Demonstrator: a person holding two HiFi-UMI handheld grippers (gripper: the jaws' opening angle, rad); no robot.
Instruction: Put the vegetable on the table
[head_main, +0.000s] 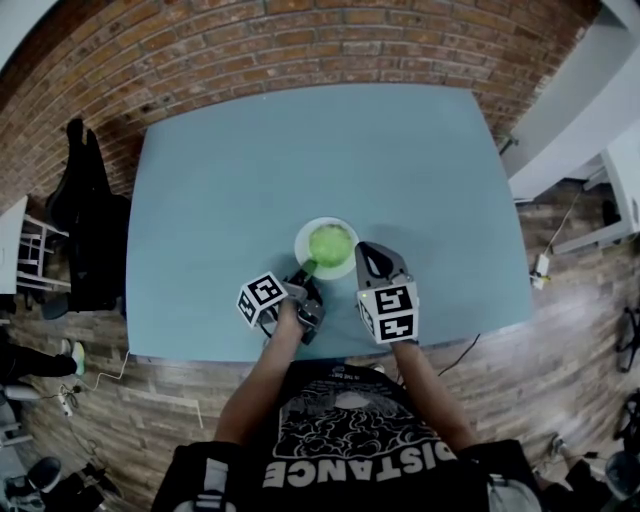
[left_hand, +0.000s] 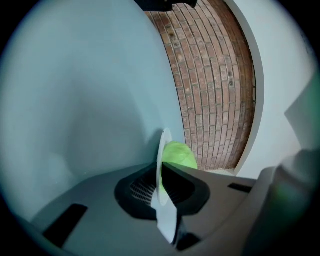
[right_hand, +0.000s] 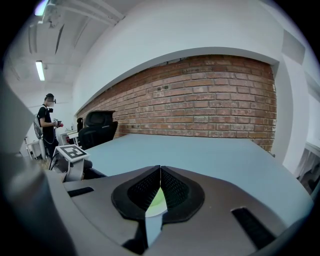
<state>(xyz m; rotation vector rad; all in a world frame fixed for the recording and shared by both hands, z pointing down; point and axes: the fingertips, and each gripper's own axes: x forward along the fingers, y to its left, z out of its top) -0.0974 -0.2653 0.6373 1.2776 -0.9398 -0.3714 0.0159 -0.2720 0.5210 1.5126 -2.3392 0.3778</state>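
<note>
Green vegetable (head_main: 330, 243) on white plate (head_main: 303, 238), left hand-held gripper (head_main: 304, 272) clamping rim, right hand-held gripper (head_main: 363, 251) closed.

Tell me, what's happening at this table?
A person holds a gripper in each hand over a blue table. The left gripper has its fingers pinched on the rim of a white plate with a green vegetable on it. The right gripper is shut beside the plate, gripping nothing. The vegetable is not yet on the table.

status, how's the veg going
Left tongs shut on plate rim. Right tongs shut, empty, by plate edge. Veg on plate, not yet on table. Nothing in the way.
</note>
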